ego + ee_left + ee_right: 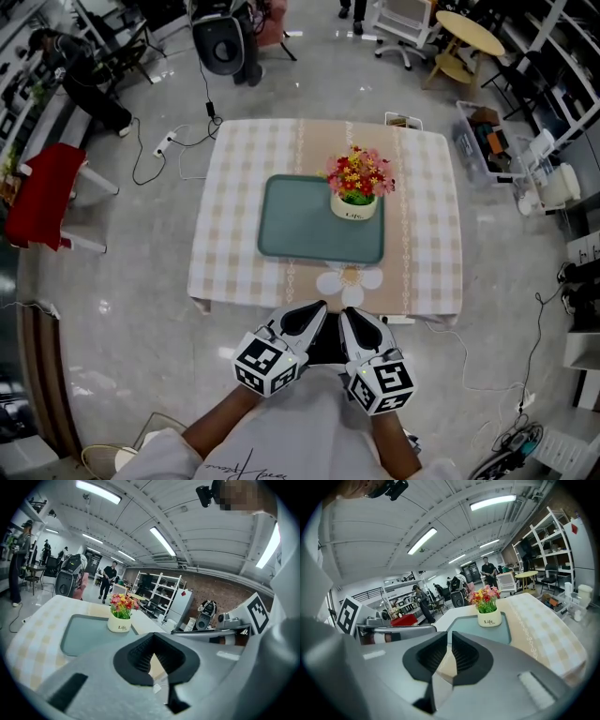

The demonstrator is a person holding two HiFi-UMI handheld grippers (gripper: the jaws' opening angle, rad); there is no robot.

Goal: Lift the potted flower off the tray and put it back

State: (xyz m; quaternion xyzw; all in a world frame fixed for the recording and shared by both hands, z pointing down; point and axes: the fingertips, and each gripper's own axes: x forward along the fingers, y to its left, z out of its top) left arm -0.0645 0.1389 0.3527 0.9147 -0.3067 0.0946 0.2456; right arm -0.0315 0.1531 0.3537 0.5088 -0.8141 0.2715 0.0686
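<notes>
Flower: small white round pot w/ red, pink & yellow flowers (354, 192), upright on tray's far-right corner.
Tray: grey-green rectangular tray w/ rounded corners (300, 225), mid-table on beige-white checked tablecloth (234, 187).
L gripper (317, 309): jaws pressed together, nothing btw them; at table's near edge.
R gripper (347, 314): jaws a slit apart, empty; just beside L gripper, well short of tray.

Side by side just at the near edge of the desk (422, 234): left gripper (315, 311) and right gripper (351, 317). Straight ahead of the jaws, mid-desk: tray (300, 225). On the tray, in its far right corner from the jaws: potted flower (356, 192). Beyond the desk, on the floor: speaker (218, 37) ahead-left, round table (469, 37) ahead-right. Well left of the jaws: stool (47, 192).
</notes>
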